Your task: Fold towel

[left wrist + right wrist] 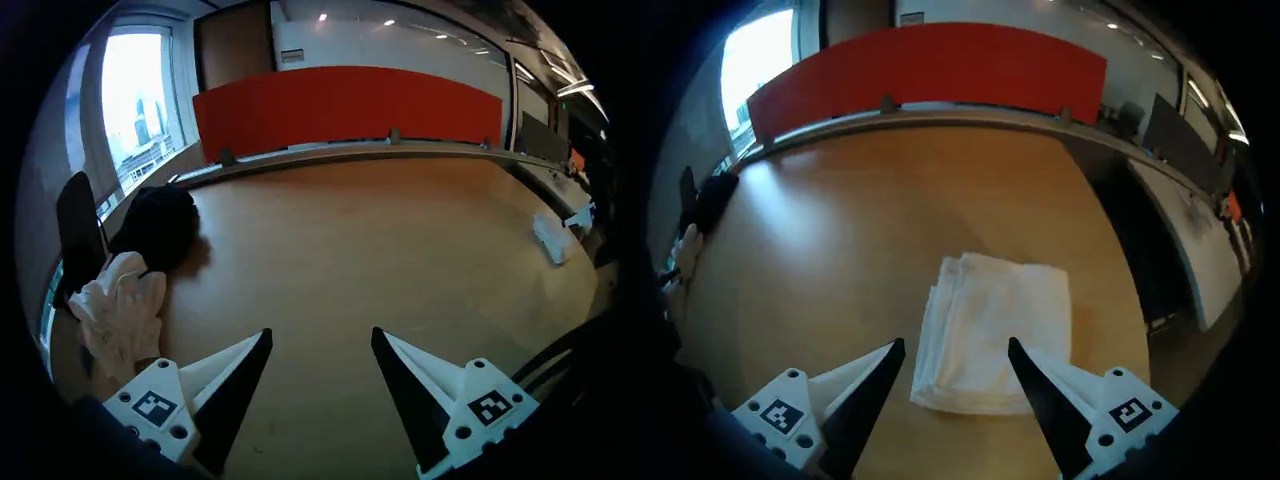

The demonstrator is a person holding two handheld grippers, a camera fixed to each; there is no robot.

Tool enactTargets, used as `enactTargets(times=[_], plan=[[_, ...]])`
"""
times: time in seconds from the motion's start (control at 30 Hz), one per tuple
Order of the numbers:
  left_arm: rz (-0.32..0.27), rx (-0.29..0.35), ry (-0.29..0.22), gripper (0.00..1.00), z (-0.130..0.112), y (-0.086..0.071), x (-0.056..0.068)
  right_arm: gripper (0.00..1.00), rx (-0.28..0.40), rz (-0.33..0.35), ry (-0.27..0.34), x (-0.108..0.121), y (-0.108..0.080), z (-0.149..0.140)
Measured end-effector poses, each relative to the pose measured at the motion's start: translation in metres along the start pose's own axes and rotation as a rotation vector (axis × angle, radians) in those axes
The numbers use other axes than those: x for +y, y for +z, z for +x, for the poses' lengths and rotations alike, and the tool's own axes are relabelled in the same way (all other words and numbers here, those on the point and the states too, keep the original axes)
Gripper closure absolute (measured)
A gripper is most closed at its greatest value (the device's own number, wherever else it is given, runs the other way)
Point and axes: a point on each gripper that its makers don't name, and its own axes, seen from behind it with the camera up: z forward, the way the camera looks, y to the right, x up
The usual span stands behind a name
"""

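- Where the right gripper view looks down, we see the towel (992,332) lying folded into a flat white rectangle on the wooden desk (840,224).
- We find the right gripper (954,344) spread wide and holding nothing. The towel sits ahead of and partly between its fingers; we cannot tell whether they touch it.
- In the left gripper view, the left gripper (321,331) is also spread wide and empty, over bare desk.
- At that view's left edge, a crumpled white cloth (120,312) lies just beside a black object (156,224).
- A red partition (344,108) runs along the desk's far edge, with a window (136,104) to its left.
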Motion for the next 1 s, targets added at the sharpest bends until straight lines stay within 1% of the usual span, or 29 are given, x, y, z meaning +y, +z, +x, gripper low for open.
enactTargets(times=[0.13,0.3,0.4,0.6,0.7,0.9,1.0], plan=[[0.0,0.005,-0.001,0.08,0.002,0.0,-0.001,0.0,0.098,-0.034,0.016,0.005,-0.01,0.023],[-0.001,0.009,-0.002,0.08,0.005,0.001,-0.002,0.0,0.194,-0.07,-0.001,0.007,-0.021,0.046],[-0.001,0.013,-0.003,0.08,0.007,0.001,-0.003,0.0,0.244,-0.084,-0.011,0.006,-0.026,0.058],[-0.001,0.021,-0.005,0.09,0.011,0.001,-0.004,0.0,0.355,-0.098,-0.003,0.002,-0.035,0.085],[-0.001,0.025,-0.007,0.08,0.012,0.0,-0.005,0.0,0.414,-0.097,0.007,0.001,-0.04,0.097],[0.003,0.031,-0.015,0.08,0.015,0.0,-0.007,0.0,0.496,-0.138,0.069,0.009,-0.046,0.118],[0.005,0.035,-0.019,0.09,0.016,-0.001,-0.008,0.0,0.56,-0.138,0.076,0.009,-0.055,0.13]])
